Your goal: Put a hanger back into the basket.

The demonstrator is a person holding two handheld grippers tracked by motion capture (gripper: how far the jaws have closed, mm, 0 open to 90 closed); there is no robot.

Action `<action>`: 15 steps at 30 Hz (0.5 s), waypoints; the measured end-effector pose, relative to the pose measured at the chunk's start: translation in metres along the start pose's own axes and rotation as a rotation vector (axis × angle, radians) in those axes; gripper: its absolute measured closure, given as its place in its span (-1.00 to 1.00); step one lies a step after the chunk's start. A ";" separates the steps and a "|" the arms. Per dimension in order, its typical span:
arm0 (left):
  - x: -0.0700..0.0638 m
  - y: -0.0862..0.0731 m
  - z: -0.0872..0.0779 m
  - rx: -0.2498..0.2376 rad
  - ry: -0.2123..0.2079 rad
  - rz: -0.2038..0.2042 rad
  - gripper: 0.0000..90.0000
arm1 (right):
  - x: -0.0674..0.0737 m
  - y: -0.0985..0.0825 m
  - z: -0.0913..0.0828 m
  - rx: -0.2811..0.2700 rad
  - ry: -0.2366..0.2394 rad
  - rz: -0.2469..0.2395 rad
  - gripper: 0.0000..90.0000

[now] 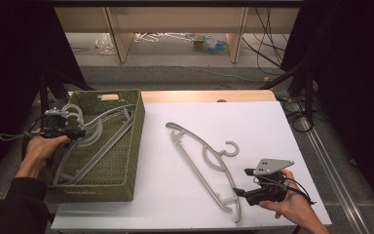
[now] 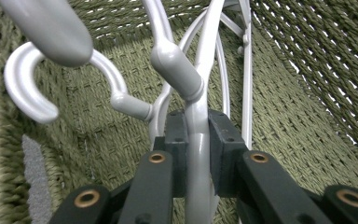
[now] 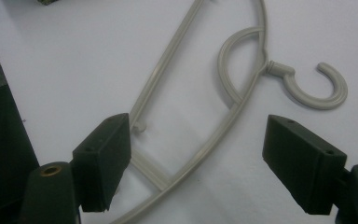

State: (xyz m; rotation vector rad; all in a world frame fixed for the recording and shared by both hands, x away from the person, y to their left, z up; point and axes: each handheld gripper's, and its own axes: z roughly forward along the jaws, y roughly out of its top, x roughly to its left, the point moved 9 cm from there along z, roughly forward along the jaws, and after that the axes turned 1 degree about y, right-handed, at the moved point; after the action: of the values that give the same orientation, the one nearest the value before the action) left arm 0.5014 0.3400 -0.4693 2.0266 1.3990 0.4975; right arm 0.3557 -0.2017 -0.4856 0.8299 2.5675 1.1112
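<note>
A green woven basket at the table's left holds several grey plastic hangers. My left gripper reaches over the basket's left rim. In the left gripper view the left gripper is shut on the rod of one hanger, a pad on each side, above the basket's floor. Another grey hanger lies flat on the white tabletop. My right gripper hovers at its near end with jaws wide apart. In the right gripper view the right gripper straddles that hanger without touching it.
The white tabletop reaches from the basket to the right edge. A second hook curls close to the held hanger inside the basket. Beyond the table are shelf legs and clutter on the floor, with cables at the right.
</note>
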 end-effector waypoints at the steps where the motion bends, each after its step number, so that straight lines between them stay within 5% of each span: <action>1: 0.002 0.000 -0.001 -0.001 0.013 -0.008 0.69 | 0.000 0.000 0.000 0.000 0.000 0.000 -0.46; 3: 0.006 -0.001 -0.003 -0.007 0.053 -0.021 0.59 | 0.000 0.000 0.000 0.001 -0.001 0.009 -0.46; 8: 0.010 0.001 -0.018 -0.036 0.058 -0.013 0.51 | 0.000 0.000 -0.001 -0.003 -0.003 0.013 -0.46; 11: 0.004 0.009 -0.032 -0.094 0.058 -0.014 0.39 | -0.001 0.000 0.000 -0.004 -0.006 0.010 -0.46; 13: -0.004 0.017 -0.039 -0.176 0.049 -0.066 0.30 | -0.001 0.001 0.000 -0.006 -0.007 0.012 -0.46; 15: -0.011 0.020 -0.049 -0.214 0.044 -0.071 0.20 | -0.001 0.001 -0.001 -0.006 -0.008 0.017 -0.47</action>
State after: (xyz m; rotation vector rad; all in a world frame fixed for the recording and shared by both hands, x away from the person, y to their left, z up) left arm 0.4812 0.3387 -0.4189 1.7994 1.3764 0.6354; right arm 0.3564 -0.2020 -0.4847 0.8550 2.5543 1.1173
